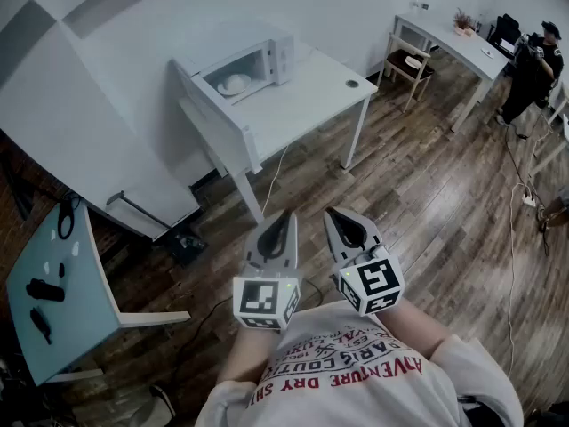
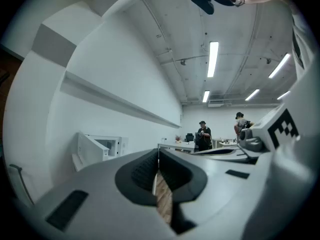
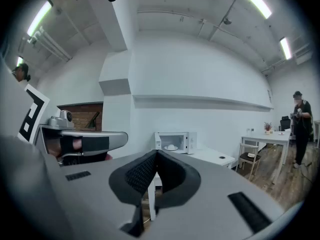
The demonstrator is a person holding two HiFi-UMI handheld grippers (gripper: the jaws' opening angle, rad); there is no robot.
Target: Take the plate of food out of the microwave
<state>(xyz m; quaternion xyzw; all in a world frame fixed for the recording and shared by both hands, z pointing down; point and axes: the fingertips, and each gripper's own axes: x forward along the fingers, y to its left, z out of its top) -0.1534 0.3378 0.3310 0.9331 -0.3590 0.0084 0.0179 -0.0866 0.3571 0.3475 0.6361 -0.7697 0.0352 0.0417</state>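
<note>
A white microwave [image 1: 252,64] stands with its door [image 1: 213,123] open on a white table [image 1: 307,92], well ahead of me. Inside it sits a white plate of food [image 1: 235,84]. The right gripper view also faces the microwave [image 3: 175,142] and the plate [image 3: 171,147]. From the left gripper view the microwave [image 2: 105,146] appears side-on, far off. My left gripper [image 1: 285,218] and right gripper [image 1: 337,214] are held side by side close to my chest, over the wooden floor. Both are shut and empty, with the jaws meeting at the tips.
A wooden chair [image 1: 409,63] and a second white table [image 1: 449,43] stand at the back right, where a person [image 1: 532,69] is standing. A glass-topped table [image 1: 53,283] with dark tools is at my left. A cable [image 1: 276,172] runs on the floor under the microwave table.
</note>
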